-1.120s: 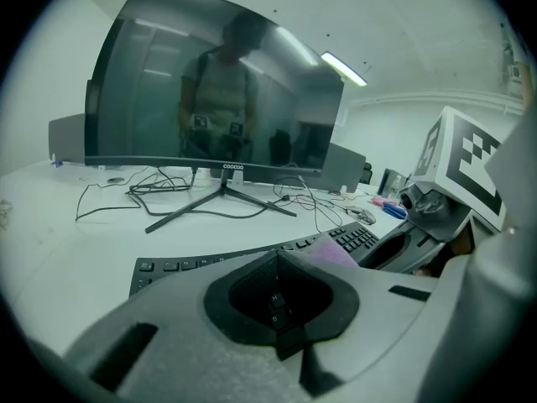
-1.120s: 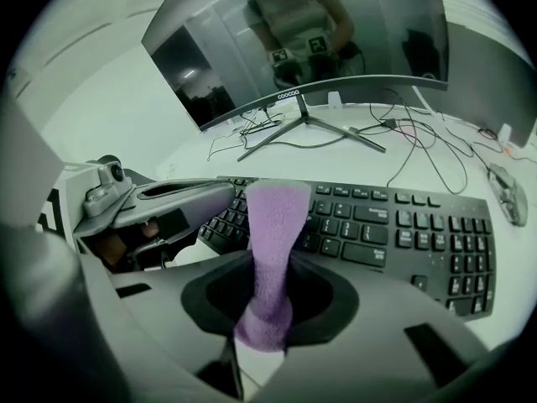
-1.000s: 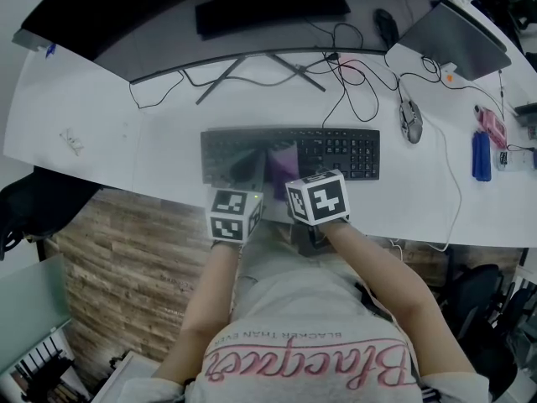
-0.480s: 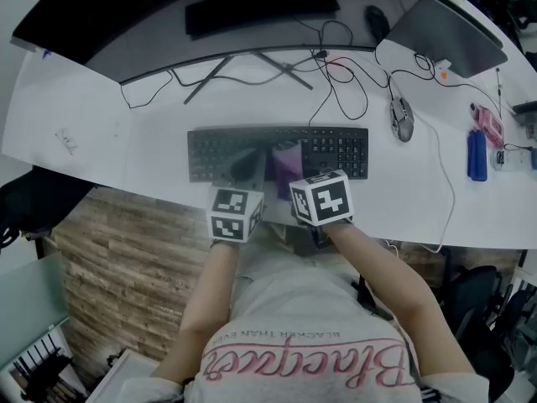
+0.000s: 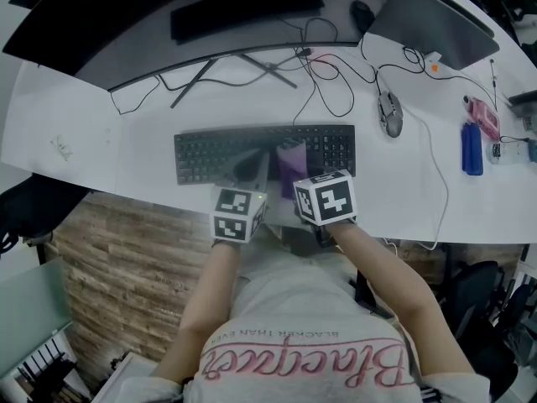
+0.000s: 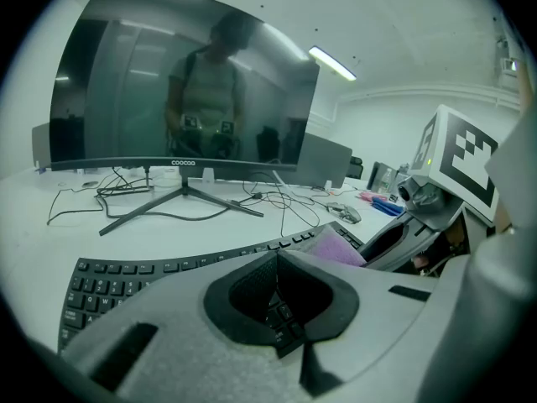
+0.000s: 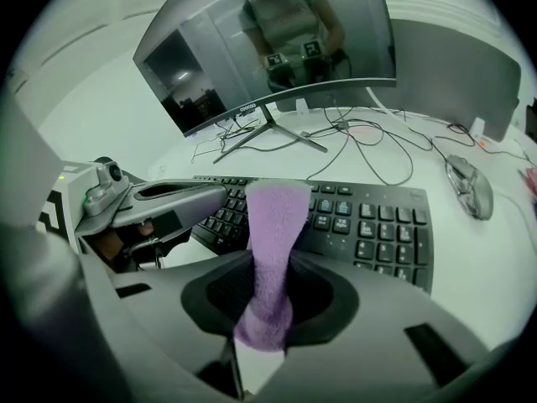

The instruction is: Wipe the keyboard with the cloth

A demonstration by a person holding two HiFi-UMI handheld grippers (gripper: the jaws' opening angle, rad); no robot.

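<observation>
Purple cloth [image 7: 275, 217] is clamped in right gripper [image 7: 267, 280], draped on keyboard [image 5: 210, 151]; left gripper [image 6: 279, 267] jaws are closed, apparently empty.

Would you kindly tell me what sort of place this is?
Most likely an office workstation: a curved monitor on a stand, a keyboard and a wired mouse sit on a white desk among loose cables.
</observation>
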